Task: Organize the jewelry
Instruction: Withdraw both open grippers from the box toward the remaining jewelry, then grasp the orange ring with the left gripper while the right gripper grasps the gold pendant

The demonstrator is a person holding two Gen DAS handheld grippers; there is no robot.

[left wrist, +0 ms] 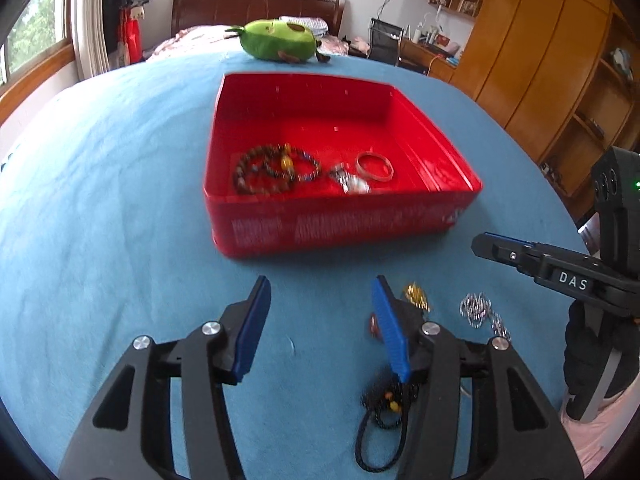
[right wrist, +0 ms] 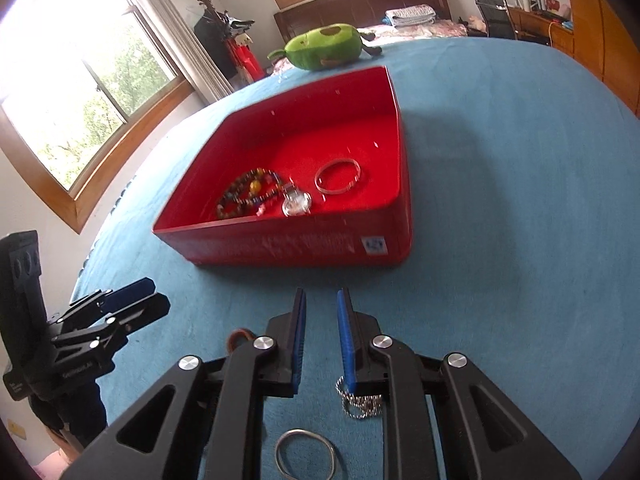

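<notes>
Right gripper (right wrist: 322, 300): fingers parted by a narrow gap, nothing between the pads, hovering over the blue bedspread (right wrist: 500, 200) just short of the red box (right wrist: 288, 244). Left gripper (left wrist: 316, 300): spread wide, also empty, facing the box's near wall.

Next pickup, most likely: silver ball chain (right wrist: 360, 400), bunched in a loose heap on the bedspread under the right finger, no clear long axis, one short tail trailing off in the left wrist view (left wrist: 480, 312). Best taken by widening a little more, dropping straight onto the thickest part of the heap, pinching low against the cloth so no strand slips out.

Silver ring bangle (right wrist: 306, 454): lying flat nearer the camera, no direction to speak of; needs an edge pinch across the rim. Gold piece (left wrist: 416, 296) and black cord (left wrist: 380, 432): beside and under the left gripper's right finger, the cord running toward the near edge.

Already inside the box, near its front wall: beaded bracelets (right wrist: 248, 196), a watch-like piece (right wrist: 296, 202), a bangle (right wrist: 338, 176).
</notes>
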